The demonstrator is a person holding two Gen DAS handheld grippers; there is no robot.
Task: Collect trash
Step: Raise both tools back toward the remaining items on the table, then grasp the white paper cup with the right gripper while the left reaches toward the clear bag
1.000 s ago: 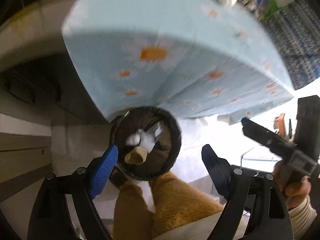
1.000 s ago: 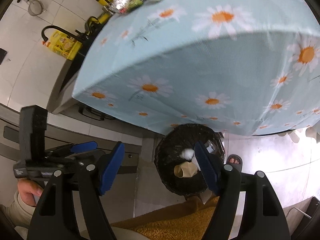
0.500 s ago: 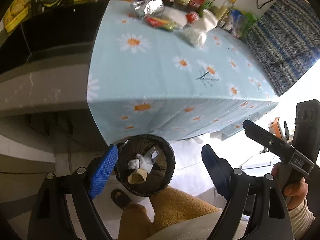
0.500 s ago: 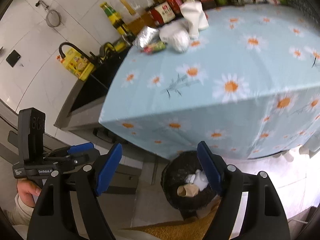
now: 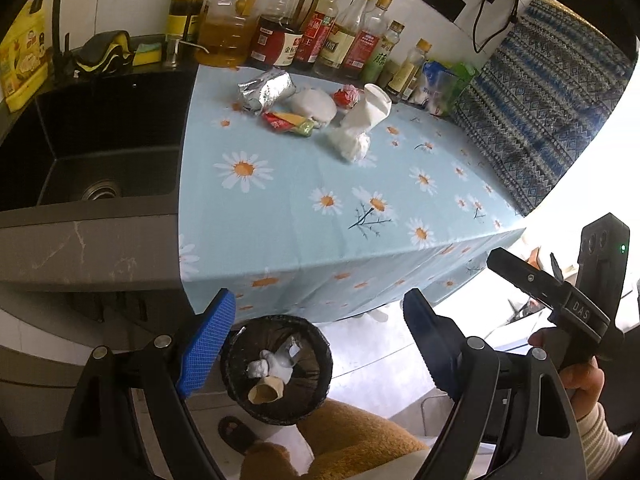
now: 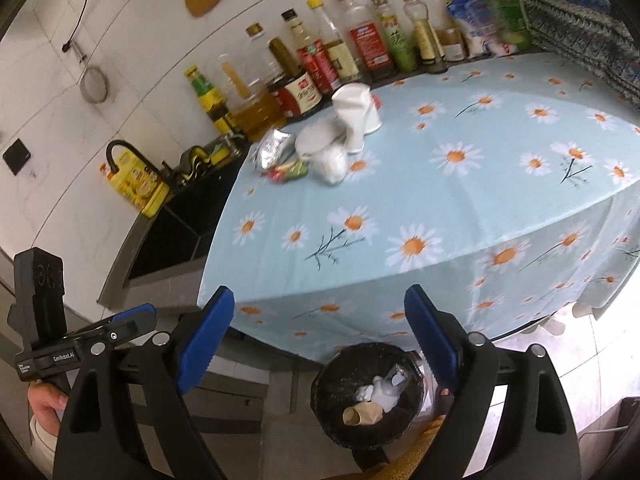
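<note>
— Trash first: where does it sit?

— In a cluster at the far side of the daisy tablecloth (image 5: 320, 184): a crumpled foil wrapper (image 5: 266, 90), a red and green snack wrapper (image 5: 288, 122), a crushed white paper cup (image 5: 370, 110), a white wad of tissue (image 5: 352, 144), a white round lid-like piece (image 5: 314, 104), and a small red wrapper (image 5: 347, 96). They lie touching or just beside one another.

— And the bin?

— A black-lined trash bin (image 5: 280, 364) stands on the floor below the near table edge, with a brown paper cup (image 5: 266, 392) and white scraps inside.

— Grippers?

— The left gripper (image 5: 316, 344) is spread wide with nothing between its blue pads (image 5: 206, 344). The right gripper (image 6: 320, 336) is likewise wide apart and empty. Both hover over the bin, well apart from the trash cluster.

— What crowds the area?

— A row of sauce and oil bottles (image 5: 320, 36) stands against the wall just behind the trash. A black sink (image 5: 92, 148) lies left of the table, with a yellow jug (image 6: 134, 184) by the tap. Bags of goods (image 6: 488, 20) sit at the far right corner, and a patterned blue cloth (image 5: 540, 92) hangs beside the table.
</note>
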